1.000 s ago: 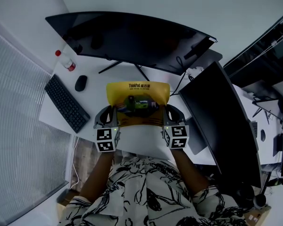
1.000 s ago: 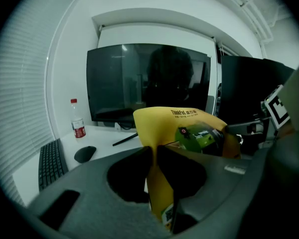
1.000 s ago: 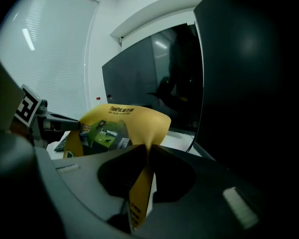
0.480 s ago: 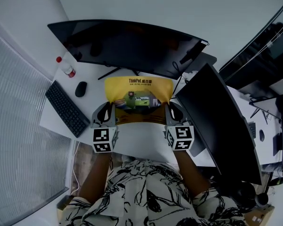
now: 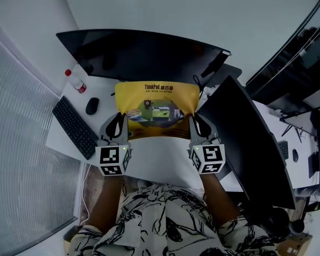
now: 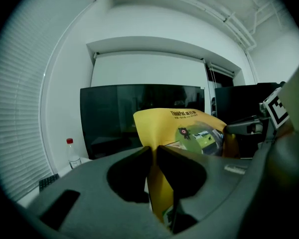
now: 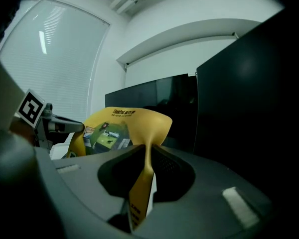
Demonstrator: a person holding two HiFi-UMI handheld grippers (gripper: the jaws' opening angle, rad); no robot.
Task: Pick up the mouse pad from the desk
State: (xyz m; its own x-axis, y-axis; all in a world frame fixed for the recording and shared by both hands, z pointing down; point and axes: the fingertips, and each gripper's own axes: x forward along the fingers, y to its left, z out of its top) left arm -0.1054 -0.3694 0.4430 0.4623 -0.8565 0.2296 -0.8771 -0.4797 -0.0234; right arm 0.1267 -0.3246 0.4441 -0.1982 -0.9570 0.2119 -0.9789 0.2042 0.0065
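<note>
The yellow mouse pad (image 5: pixel 156 105) with a green picture hangs in the air above the white desk (image 5: pixel 61 127), sagging between both grippers. My left gripper (image 5: pixel 119 126) is shut on its left edge, and my right gripper (image 5: pixel 194 125) is shut on its right edge. In the left gripper view the mouse pad (image 6: pixel 182 133) runs out from the pinched jaws of the left gripper (image 6: pixel 153 156) toward the right. In the right gripper view the mouse pad (image 7: pixel 117 126) curves away to the left from the right gripper (image 7: pixel 147 161).
A wide curved monitor (image 5: pixel 144 55) stands behind the pad, and a second dark monitor (image 5: pixel 245 137) stands to the right. On the desk at left lie a keyboard (image 5: pixel 73 127), a black mouse (image 5: pixel 92 106) and a red-capped bottle (image 5: pixel 74 81).
Both grippers have risen together with the mouse pad, which has come up off the desk and now hangs higher in front of the curved monitor.
</note>
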